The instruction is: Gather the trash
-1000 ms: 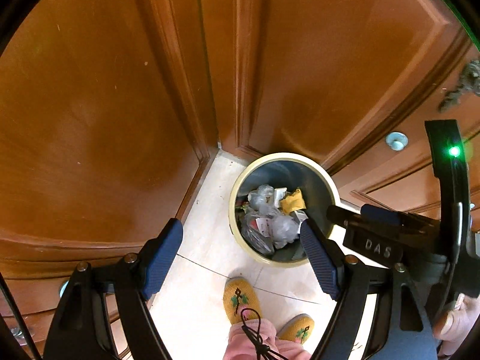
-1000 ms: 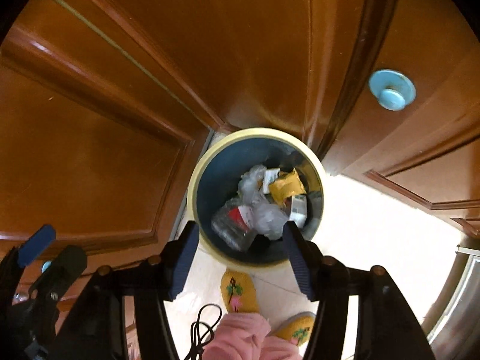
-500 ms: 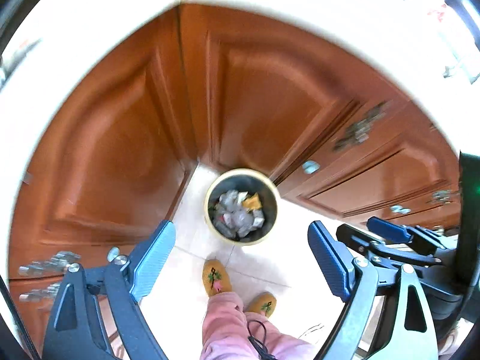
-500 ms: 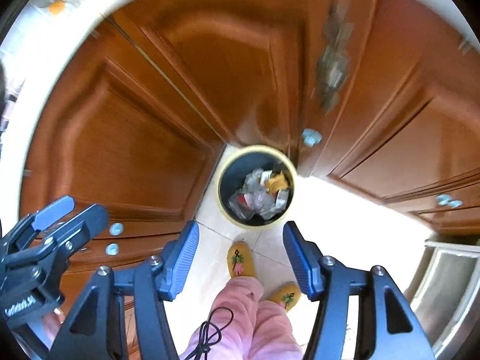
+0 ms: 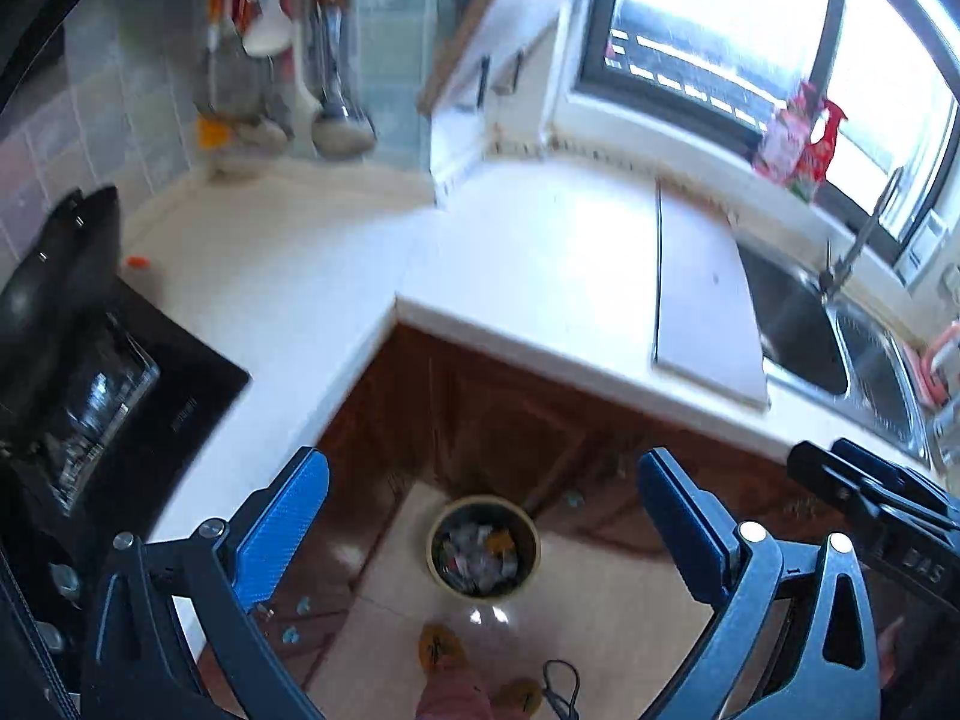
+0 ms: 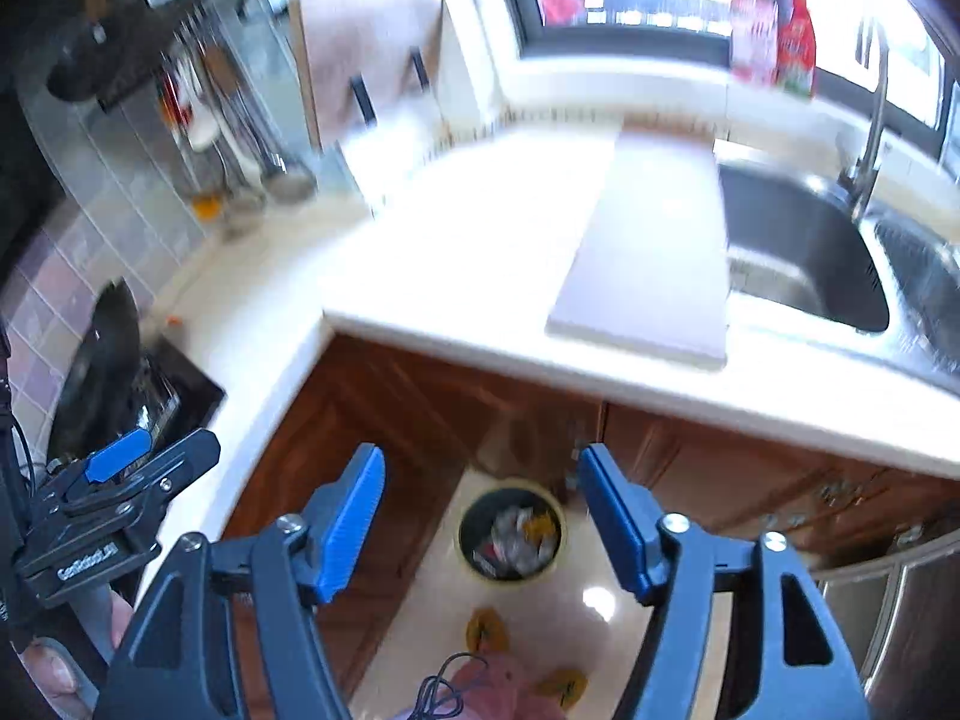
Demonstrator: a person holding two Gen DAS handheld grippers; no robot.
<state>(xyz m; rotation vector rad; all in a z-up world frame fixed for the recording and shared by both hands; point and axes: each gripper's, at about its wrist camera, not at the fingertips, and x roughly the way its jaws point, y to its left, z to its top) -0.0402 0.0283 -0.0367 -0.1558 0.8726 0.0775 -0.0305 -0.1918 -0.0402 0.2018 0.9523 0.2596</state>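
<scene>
A kitchen corner: a white L-shaped counter point(image 5: 528, 276) over brown cabinets point(image 6: 420, 408), with a pale tiled floor point(image 5: 600, 600) below.

The left gripper point(image 5: 483, 531) tilts steeply down from above counter height. Its jaws have just been opening and stand wide apart with nothing between them; the blue pads point(image 5: 282, 531) show at 8 and 4 o'clock. The right gripper point(image 6: 480, 525) tilts down the same way, its jaws also just opened further, empty. In the right view the left gripper's body sits at 8 o'clock with a hand point(image 6: 54, 660) under it.

The bin point(image 5: 483, 543) stands far below on the floor in the corner of the cabinets, well apart from both grippers. In each view it appears in the gap between the pads, slightly toward 6 o'clock. It holds trash point(image 5: 477, 552): crumpled clear plastic, and a yellow scrap at its 2 o'clock edge. At 6 o'clock of the bin are two yellow slippers point(image 6: 487, 630) and a pink trouser leg point(image 6: 486, 690).

On the counter a pale board point(image 6: 648, 252) lies at 1 o'clock, just beside the steel sink point(image 6: 804, 264) with its tap point(image 6: 870, 120). A black hob point(image 5: 114, 396) with a dark pan point(image 5: 54, 276) sits at 9 o'clock. Utensils point(image 5: 336, 72) hang on the tiled wall at 11 o'clock; a window point(image 5: 750, 36) fills 1 o'clock, with red packets point(image 5: 801, 138) on its sill. The upper scene is blurred.
</scene>
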